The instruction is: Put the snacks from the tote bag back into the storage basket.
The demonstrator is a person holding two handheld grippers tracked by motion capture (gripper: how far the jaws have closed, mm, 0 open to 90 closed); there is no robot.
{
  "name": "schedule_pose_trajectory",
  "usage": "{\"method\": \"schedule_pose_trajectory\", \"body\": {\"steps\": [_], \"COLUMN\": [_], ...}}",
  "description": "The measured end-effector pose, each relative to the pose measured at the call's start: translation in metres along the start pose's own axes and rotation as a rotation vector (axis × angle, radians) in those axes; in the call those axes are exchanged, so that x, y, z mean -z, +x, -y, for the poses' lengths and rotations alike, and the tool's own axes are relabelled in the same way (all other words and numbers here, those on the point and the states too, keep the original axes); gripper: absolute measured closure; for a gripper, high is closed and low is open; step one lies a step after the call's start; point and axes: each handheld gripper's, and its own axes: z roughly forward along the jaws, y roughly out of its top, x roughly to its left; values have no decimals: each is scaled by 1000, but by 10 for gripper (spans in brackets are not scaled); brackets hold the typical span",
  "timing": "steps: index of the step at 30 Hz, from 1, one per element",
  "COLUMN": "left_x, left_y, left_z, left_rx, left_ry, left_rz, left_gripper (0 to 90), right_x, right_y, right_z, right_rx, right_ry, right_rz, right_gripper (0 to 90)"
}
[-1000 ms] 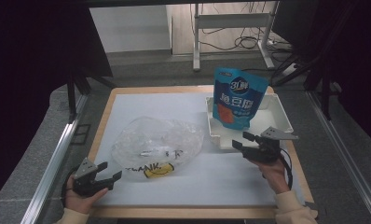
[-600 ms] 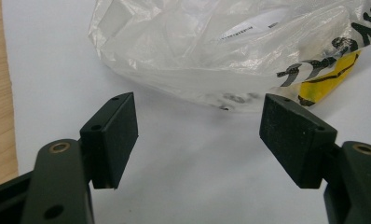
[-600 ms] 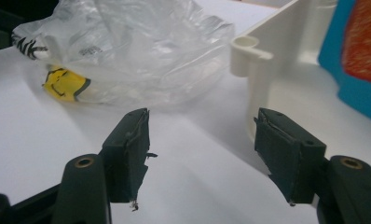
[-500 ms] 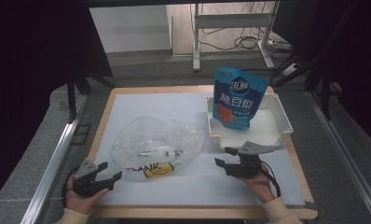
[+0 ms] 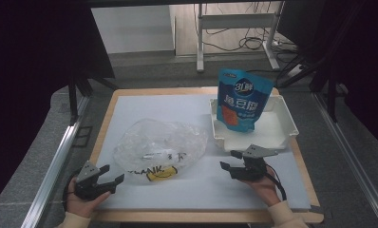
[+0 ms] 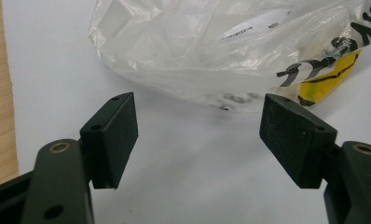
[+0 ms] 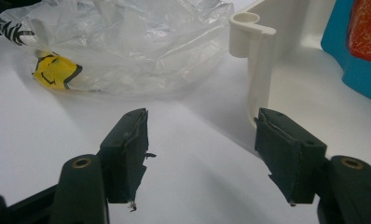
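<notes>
Plastic bag (image 6: 211, 51) — just beyond left gripper (image 6: 200, 135)

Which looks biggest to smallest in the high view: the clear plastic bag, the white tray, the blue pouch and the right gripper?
1. Clear plastic bag and white tray: they look about alike in spread, too close to rank.
2. Blue pouch, standing upright in the tray.
3. Right gripper, clearly the smallest.

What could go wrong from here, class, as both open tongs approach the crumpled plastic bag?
1. The clear plastic bag is thin and crumpled; the left tongs might pinch one layer and tear or drag it.
2. The right tongs sit beside the white tray corner; a swing could knock it and perhaps topple the upright blue pouch.
</notes>
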Motion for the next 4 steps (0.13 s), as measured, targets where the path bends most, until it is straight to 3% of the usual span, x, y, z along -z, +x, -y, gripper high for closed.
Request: {"method": "schedule_pose_trajectory", "body": {"steps": [4], "left_x": [1], "left_y": [0], "left_z": [0], "left_rx": [3], "left_ry": [-2], "left_rz": [-3], "left_gripper": [282], "right_x": [1], "right_y": [0], "right_z": [0], "right_rx": [2], "right_ry": [0], "right_rz": [4], "right_gripper": [340]}}
